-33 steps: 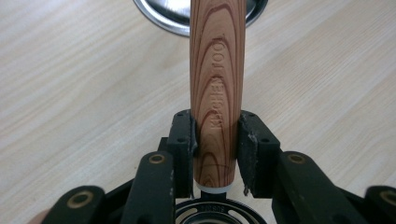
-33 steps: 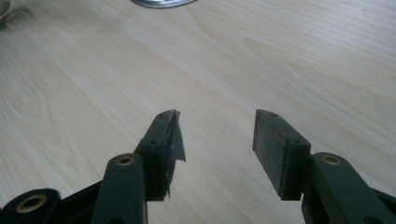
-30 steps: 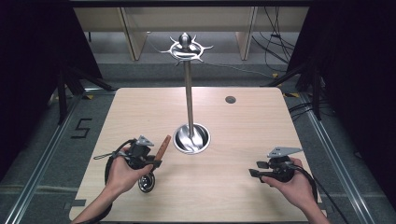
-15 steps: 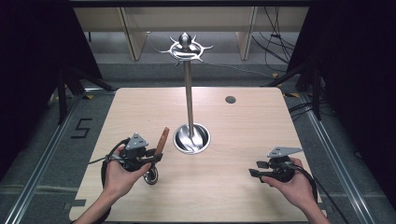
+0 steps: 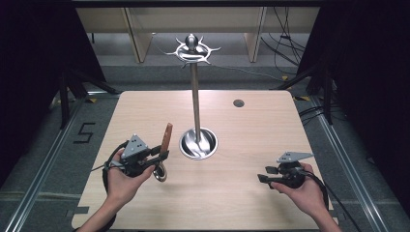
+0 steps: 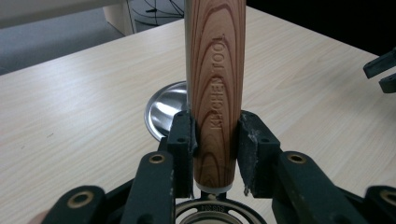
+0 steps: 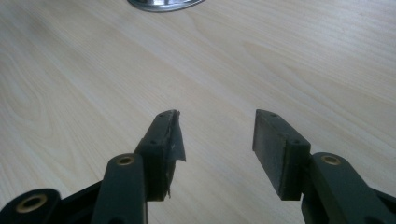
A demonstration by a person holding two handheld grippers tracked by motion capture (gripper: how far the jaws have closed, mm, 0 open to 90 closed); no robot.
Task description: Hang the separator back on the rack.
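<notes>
**A:** Quick check on your grip. Your left gripper (image 5: pixel 162 155) has its jaws clenched on the wooden handle (image 6: pixel 215 88) of a kitchen utensil, down near where the wood meets the metal ring end (image 5: pixel 160 173). So the handle sticks up past the jaws, tilted a bit, and the metal end hangs below them, just above the surface (image 5: pixel 232 193). Looks deliberate?

**B:** I'd say so. Holding it low on the handle leaves the free length out front, and the hanging rack (image 5: pixel 193 48) on its tall pole stands straight ahead of your jaws, its round steel base (image 5: pixel 198 143) just beyond the handle. My guess is you're setting up to hang the utensil on one of those hooks.

**A:** And the right gripper (image 5: pixel 263 175)?

**B:** Jaws released, nothing between them, just bare wood underneath. You've got it parked low, well apart from the utensil, pointing in toward the base. Probably standing by to steady the pole or take over the handle, but I can't tell which.
</notes>
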